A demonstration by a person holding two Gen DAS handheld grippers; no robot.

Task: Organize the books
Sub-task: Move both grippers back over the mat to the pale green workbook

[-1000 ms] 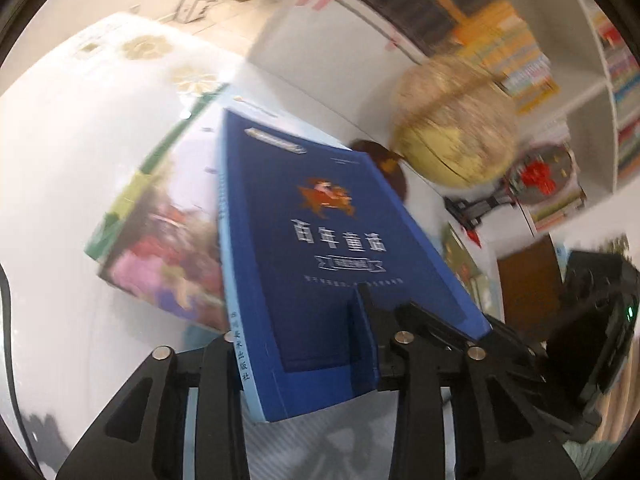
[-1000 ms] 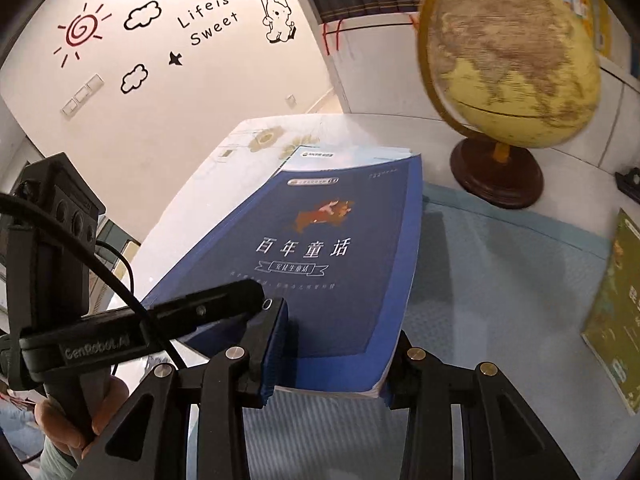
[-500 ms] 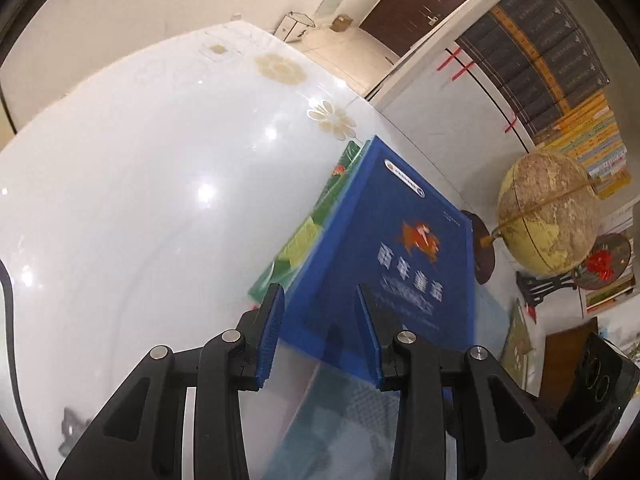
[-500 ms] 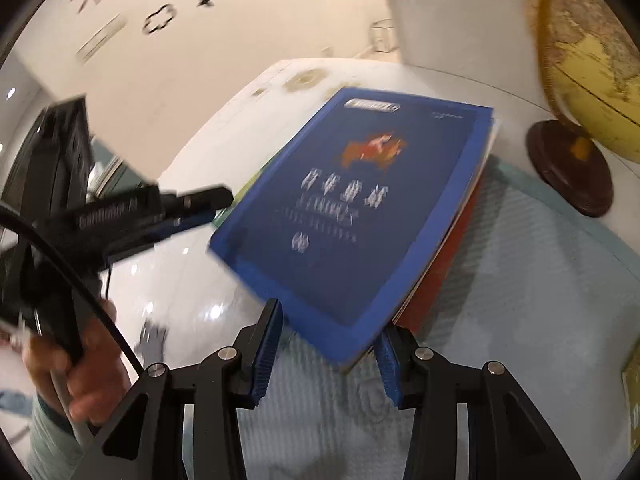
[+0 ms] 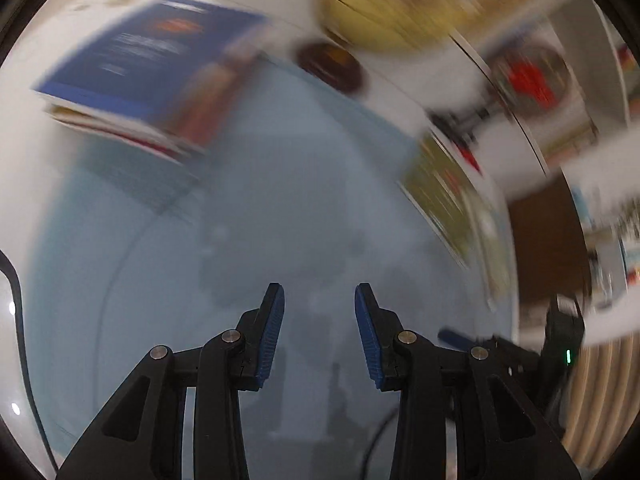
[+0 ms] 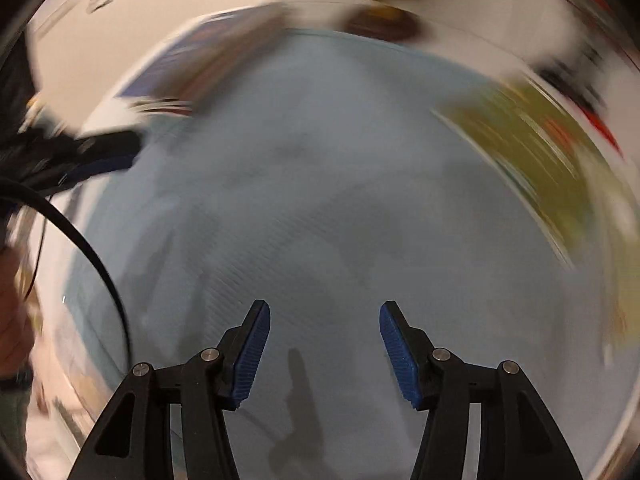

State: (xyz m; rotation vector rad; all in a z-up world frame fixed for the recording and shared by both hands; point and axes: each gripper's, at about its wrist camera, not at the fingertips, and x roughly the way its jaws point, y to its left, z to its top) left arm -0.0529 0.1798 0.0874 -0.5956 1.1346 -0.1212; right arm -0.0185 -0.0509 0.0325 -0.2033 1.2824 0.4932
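Dark blue paperback book point(image 5: 152, 60), clamped by both a second ago, now lies released atop the stack at the pale blue mat's point(image 5: 280, 208) far-left corner; left gripper point(image 5: 319, 332) spread, empty; right gripper point(image 6: 324, 352) empty, jaws opening; yellow-green book point(image 6: 532, 160) likely next.

1. It looks like a reading room or study in a home or school.
2. A globe point(image 5: 400, 4) on a dark round base stands at the far edge of the white worktop point(image 5: 24, 152).
3. A stack of books point(image 5: 136, 76) lies on a pale blue mat point(image 6: 320, 200).
4. Blurred shelves of colourful books point(image 5: 624, 76) line the right wall.
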